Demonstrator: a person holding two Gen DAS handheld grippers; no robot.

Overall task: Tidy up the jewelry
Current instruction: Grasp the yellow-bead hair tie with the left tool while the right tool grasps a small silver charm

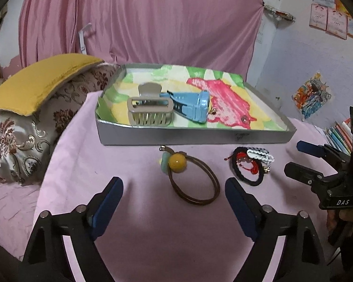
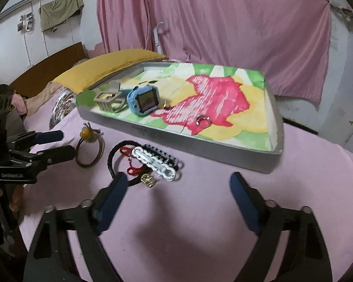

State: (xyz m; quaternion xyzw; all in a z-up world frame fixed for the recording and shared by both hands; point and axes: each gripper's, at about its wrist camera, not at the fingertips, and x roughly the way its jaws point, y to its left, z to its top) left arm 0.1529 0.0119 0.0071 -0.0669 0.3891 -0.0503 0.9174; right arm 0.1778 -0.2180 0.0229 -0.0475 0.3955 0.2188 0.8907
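Note:
A shallow grey tray with a painted liner holds a beige claw clip, a blue smartwatch and a small ring. On the pink cloth in front lie a brown hair tie with a yellow bead and a pile of black, red and white bands. My left gripper is open just before the brown hair tie. My right gripper is open just right of the band pile.
A yellow cushion on a patterned pillow lies left of the tray. Pink curtains hang behind. Books stand at the right edge. A wooden headboard is at the far left.

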